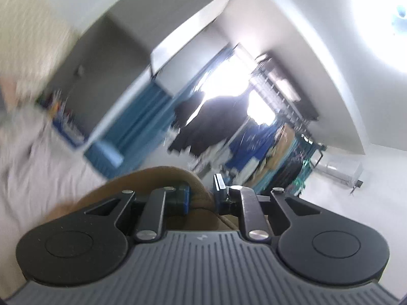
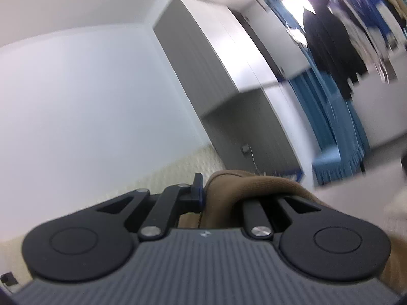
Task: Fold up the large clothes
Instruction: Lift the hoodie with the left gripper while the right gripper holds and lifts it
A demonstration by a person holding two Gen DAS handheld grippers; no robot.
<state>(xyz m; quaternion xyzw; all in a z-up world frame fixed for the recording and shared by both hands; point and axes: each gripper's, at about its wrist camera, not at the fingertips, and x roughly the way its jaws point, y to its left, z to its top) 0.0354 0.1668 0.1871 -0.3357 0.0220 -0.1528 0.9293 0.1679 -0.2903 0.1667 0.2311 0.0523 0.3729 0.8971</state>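
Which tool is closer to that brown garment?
Neither, both touch it. The left tool is clamped on a fold of the brown garment; the right tool grips another part, cloth draped over it.

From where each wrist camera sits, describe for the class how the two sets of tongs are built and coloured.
Both look alike. The left tongs and right tongs each have a grey ribbed body with a small pale logo, two round black discs, and black linkage bars joined by silver rivets. The fingers are black with blue trim. No cables or sleeves show.
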